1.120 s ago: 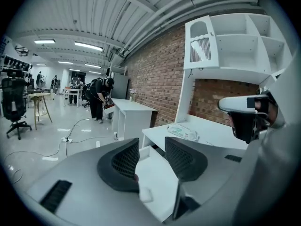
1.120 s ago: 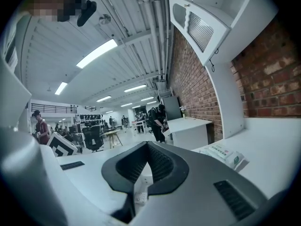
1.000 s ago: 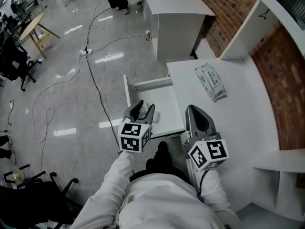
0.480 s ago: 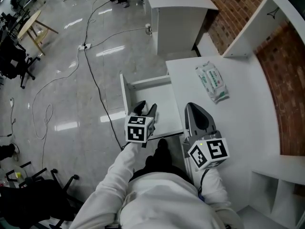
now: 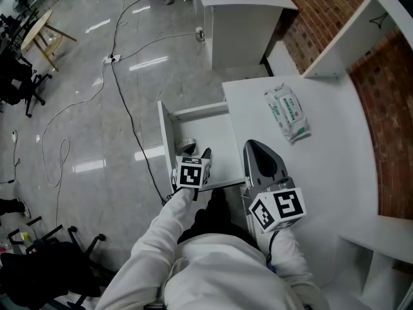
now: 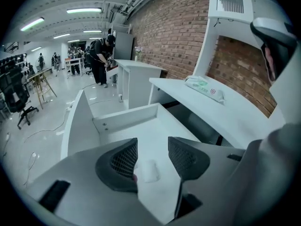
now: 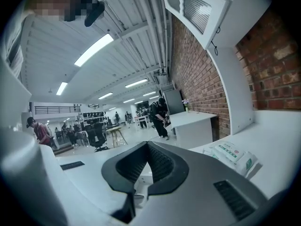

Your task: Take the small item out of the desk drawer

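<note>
The white desk drawer [image 5: 193,112] stands pulled out to the left of the desk [image 5: 310,173]. My left gripper [image 5: 197,152] reaches down into it. In the left gripper view its jaws [image 6: 153,157] are opening, and a small white item [image 6: 149,170] lies on the drawer floor [image 6: 124,119] between them, untouched by the pads. In the head view a small pale thing [image 5: 187,146] shows just past the fingertips. My right gripper [image 5: 253,145] hovers over the desk's near-left edge, shut [image 7: 148,147] with nothing in it.
A pack of wipes [image 5: 286,113] lies on the desk further back. A second white desk [image 5: 242,18] stands beyond. Cables [image 5: 122,89] run across the shiny floor to the left. A brick wall with a white shelf [image 5: 335,37] borders the right.
My left gripper has moved forward and down into the drawer, and its jaws have spread wider. The right gripper has hardly moved.
</note>
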Available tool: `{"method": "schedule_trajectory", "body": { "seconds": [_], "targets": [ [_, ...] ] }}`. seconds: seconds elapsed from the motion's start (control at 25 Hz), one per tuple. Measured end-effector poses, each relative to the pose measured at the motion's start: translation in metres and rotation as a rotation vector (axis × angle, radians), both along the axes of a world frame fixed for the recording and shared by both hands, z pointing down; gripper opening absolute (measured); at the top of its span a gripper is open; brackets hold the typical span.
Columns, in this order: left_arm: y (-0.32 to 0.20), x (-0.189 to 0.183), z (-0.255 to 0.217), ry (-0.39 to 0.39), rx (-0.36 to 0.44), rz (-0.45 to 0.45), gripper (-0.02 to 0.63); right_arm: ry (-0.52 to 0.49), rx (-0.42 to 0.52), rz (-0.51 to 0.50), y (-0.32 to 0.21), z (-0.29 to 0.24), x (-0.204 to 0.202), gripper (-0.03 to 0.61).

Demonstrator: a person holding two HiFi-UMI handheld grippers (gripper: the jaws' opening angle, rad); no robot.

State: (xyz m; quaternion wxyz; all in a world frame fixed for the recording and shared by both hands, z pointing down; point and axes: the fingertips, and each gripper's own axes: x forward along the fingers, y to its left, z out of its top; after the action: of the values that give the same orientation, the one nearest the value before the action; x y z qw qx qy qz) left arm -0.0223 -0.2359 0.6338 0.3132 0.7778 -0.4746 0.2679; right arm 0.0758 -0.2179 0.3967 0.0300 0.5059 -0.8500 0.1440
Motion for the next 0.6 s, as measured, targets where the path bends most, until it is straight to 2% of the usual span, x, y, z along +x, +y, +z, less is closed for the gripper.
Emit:
{"method": "schedule_trajectory", "body": {
  "seconds": [0.32,0.6],
  "targets": [
    [0.013,0.0,0.069,-0.108,-0.14,0.021,0.216,0.0,-0.023,0.009,-0.007,0.009,0.008,0.028],
    [0.026,0.007,0.106,-0.131,-0.234,0.059,0.216,-0.005,-0.05,0.013,-0.015,0.018,0.012,0.028]
  ]
}}
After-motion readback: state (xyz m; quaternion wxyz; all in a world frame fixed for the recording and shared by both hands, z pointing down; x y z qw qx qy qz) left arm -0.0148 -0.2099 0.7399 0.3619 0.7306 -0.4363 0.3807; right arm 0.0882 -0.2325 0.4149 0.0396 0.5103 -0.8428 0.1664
